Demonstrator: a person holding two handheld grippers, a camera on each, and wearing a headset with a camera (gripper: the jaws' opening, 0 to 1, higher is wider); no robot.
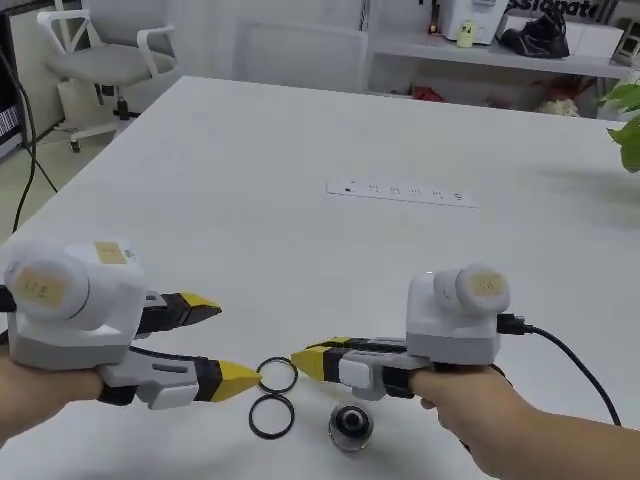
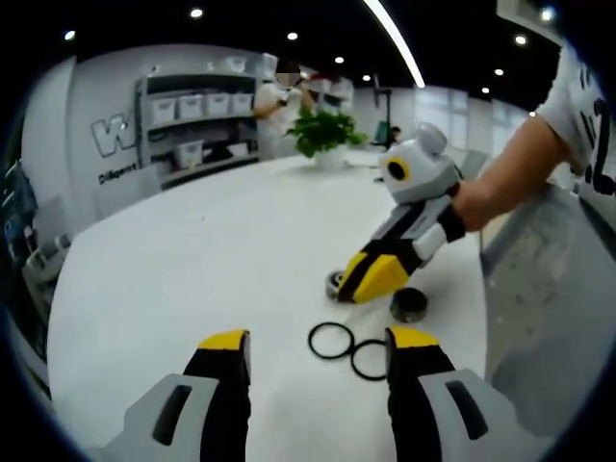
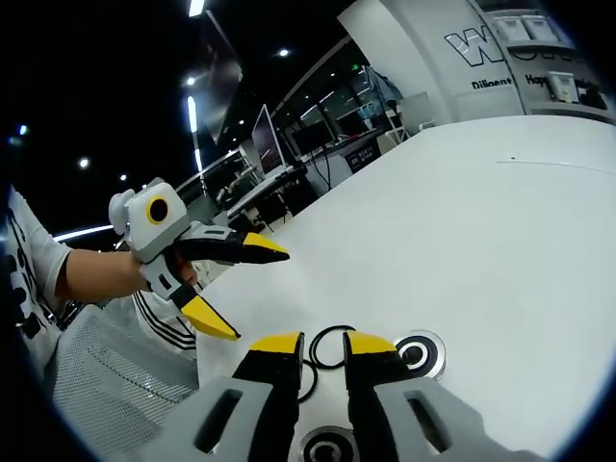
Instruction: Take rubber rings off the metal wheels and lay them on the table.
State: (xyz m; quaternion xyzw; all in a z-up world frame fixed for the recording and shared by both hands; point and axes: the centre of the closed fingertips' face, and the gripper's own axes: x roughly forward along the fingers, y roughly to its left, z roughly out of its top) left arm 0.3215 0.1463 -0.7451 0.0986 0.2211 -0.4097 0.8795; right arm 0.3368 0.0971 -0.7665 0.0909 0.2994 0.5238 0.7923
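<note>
Two black rubber rings [image 1: 278,375] [image 1: 271,415] lie flat on the white table [image 1: 330,140], side by side near its front edge. They show again as rings [image 2: 332,340] [image 2: 371,359] just ahead of my left gripper [image 2: 320,341], which is open and empty. My left gripper [image 1: 218,340] comes in from the left. My right gripper [image 1: 303,360] points left at the rings with its jaws nearly together and nothing between them. A metal wheel [image 1: 350,425] sits beside the rings. Past my right gripper [image 3: 325,343] lie a wheel [image 3: 421,351] and a ring [image 3: 332,346].
A white power strip [image 1: 400,192] lies across the middle of the table. An office chair [image 1: 100,60] stands at the far left, and a shelf [image 1: 500,50] runs along the back wall. A green plant [image 1: 628,125] leans in at the right edge.
</note>
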